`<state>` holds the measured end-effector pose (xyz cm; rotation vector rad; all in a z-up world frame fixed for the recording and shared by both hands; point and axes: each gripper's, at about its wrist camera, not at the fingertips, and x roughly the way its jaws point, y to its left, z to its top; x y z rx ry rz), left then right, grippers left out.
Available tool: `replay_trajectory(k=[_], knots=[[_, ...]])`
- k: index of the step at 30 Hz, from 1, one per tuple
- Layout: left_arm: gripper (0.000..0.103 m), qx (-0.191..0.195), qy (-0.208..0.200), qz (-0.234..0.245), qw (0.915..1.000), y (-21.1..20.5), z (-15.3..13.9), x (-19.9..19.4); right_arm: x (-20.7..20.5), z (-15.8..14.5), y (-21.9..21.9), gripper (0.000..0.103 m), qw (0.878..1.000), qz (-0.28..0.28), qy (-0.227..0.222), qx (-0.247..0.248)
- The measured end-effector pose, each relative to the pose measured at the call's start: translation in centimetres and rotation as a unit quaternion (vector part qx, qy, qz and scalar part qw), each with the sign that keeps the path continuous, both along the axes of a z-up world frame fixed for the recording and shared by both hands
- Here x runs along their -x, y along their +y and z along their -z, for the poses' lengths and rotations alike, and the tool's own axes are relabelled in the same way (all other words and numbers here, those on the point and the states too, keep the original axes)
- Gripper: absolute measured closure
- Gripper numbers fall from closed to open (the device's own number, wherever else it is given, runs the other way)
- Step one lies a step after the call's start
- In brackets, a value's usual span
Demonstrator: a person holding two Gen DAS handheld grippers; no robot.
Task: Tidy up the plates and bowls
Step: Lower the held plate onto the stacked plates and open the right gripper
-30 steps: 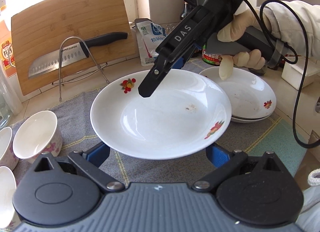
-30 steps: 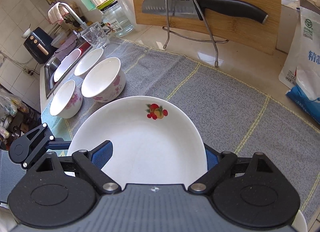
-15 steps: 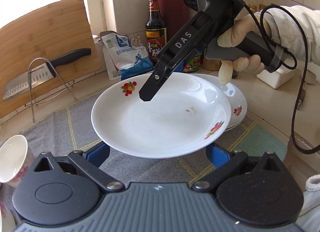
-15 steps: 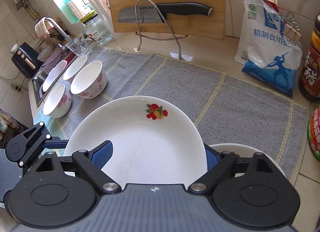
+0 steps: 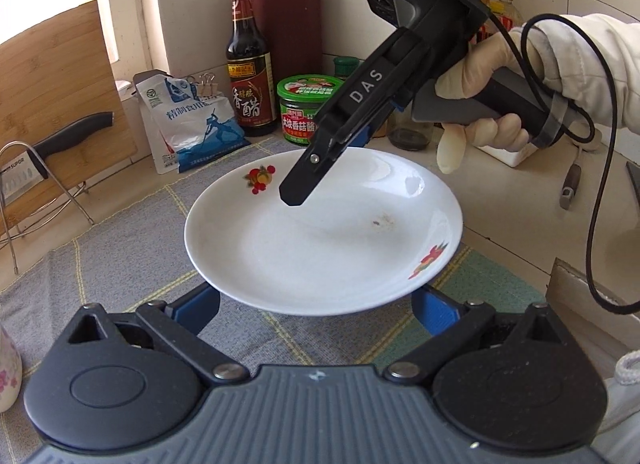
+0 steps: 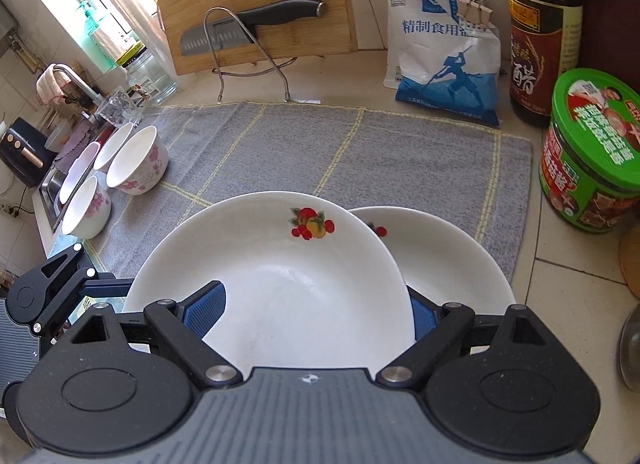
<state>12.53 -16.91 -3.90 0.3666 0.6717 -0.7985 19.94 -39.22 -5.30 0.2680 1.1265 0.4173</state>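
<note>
A white plate with fruit prints (image 5: pixel 320 236) is held in the air between both grippers. My left gripper (image 5: pixel 316 306) is shut on its near rim. My right gripper (image 5: pixel 320 167) is shut on its far rim, one finger above the plate. In the right wrist view the held plate (image 6: pixel 280 288) hangs partly over a stack of like plates (image 6: pixel 452 264) on the grey mat (image 6: pixel 360 151); my right gripper (image 6: pixel 316 312) grips its near edge. Several flowered bowls (image 6: pixel 136 161) stand at the mat's left end.
A cutting board (image 6: pixel 256 3) with a knife (image 6: pixel 248 23) on a wire rack stands at the back. A salt bag (image 6: pixel 444 47), vinegar bottle (image 6: pixel 540 35) and green jar (image 6: pixel 592 151) line the right. A sink (image 6: pixel 56 183) lies left.
Both grippers have carried the plate to the right across the mat. It now hangs partly over the plate stack, and the bowls have fallen away to the left.
</note>
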Motion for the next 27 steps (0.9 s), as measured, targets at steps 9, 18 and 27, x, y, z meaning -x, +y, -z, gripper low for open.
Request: replay_trajectory(k=[9,18,27], knots=[[0.002,-0.003,0.0,0.014,0.9999,-0.7,0.4,-0.4,0.8,0.9,-1.2,0.008,1.0,0.02,0.007,0.002],[0.002,-0.004,0.0,0.021,0.9998,-1.7,0.9,-0.9,1.5,1.1,-2.3,0.008,0.999,0.035,0.008,0.008],[0.002,-0.008,-0.005,0.028,0.9996,-2.1,1.3,-1.7,2.5,1.3,-3.1,0.008,0.998,0.051,0.016,0.02]])
